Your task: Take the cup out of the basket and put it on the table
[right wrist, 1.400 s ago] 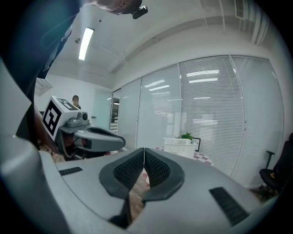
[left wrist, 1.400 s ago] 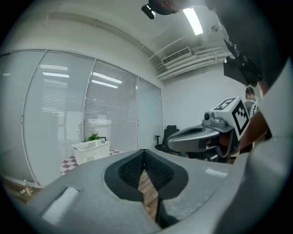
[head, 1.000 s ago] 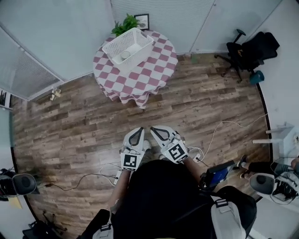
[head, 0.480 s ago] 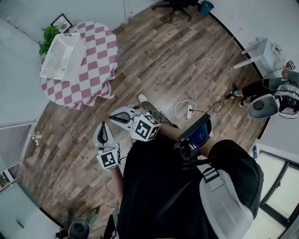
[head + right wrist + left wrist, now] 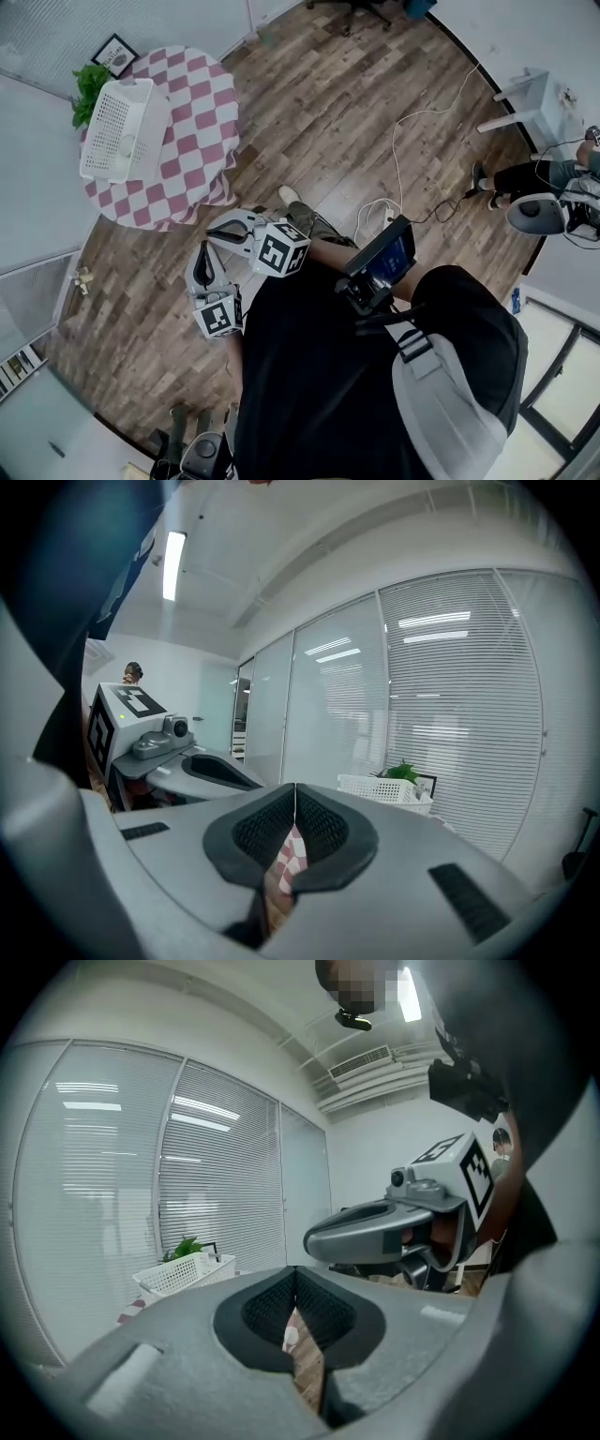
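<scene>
A wood-plank floor [image 5: 319, 112] fills most of the head view. The person [image 5: 356, 375] in a black top stands on it, well apart from the round table [image 5: 202, 112] at the upper left, which wears a pink-and-white checked cloth.

On the far side of that table sits the white slatted basket [image 5: 105, 122]. Its long axis runs roughly up and down the head view, from the end beside the green plant [image 5: 87, 86] toward the table's middle. In both gripper views it stands upright, open side up.

The left gripper [image 5: 200, 253] and right gripper [image 5: 214, 232] are held close to the body and just beside each other, tips toward the table. In the left gripper view the jaws are pressed together, with only a sliver of floor and cloth showing through below the pads. The right gripper's jaws meet the same way, with nothing between them.

The cup [image 5: 126, 145] lies inside the basket, showing only as a small pale round shape toward its lower end. It is too small to tell which way it points or whether it is upright.
</scene>
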The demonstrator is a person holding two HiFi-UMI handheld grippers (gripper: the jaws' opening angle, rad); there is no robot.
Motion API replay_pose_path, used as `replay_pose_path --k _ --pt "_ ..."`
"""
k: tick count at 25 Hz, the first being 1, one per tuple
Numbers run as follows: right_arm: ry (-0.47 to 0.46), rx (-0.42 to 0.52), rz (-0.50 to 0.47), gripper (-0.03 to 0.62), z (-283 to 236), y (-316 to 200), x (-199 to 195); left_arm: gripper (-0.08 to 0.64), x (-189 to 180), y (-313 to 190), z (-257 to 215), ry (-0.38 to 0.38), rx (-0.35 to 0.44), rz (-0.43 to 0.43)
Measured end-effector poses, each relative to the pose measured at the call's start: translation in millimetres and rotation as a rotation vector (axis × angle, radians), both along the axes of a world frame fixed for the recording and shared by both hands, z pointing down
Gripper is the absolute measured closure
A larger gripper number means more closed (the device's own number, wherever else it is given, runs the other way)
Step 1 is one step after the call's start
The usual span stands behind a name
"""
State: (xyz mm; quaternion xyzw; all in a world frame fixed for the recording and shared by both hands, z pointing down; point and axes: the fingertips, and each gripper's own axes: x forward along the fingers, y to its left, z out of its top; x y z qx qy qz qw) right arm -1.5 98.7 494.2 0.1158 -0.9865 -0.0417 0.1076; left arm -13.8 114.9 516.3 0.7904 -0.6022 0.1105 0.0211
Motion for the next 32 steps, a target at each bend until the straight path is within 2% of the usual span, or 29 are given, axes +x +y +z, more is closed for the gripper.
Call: replay_pose_path --k 12,15,19,21,24,27,32 --pt "-0.017 -0.028 -0.034 0.580 -1.5 -118.2 7.3 0.555 7.9 -114.5 -9.9 -0.014 -0.008 -0.046" --pt "-0.025 -0.039 -0.051 0.580 -1.9 -140.8 19.5 0.555 21.0 -136.7 -10.6 -0.002 -0.022 -0.060" --pt "-0.014 -0.063 -0.019 0.580 7.6 -179.4 36.4 0.555 34.5 -170.7 -8.3 -0.004 -0.028 -0.049" --pt "-0.002 -0.076 -0.017 0.580 16.4 -192.8 37.6 0.555 31.5 -181.9 -6.7 0.022 -0.043 -0.055" --pt "0.023 -0.076 -0.025 0.580 31.1 -211.0 37.6 0.555 22.0 -194.1 0.0 0.073 -0.072 -0.084" --pt "0.048 -0.092 -0.012 0.580 40.5 -223.2 35.7 0.555 2.5 -198.9 10.3 0.073 -0.110 -0.128" --pt "0.087 -0.097 0.009 0.580 46.5 -236.1 14.7 0.555 -69.3 -212.5 32.5 0.049 -0.202 -0.183"
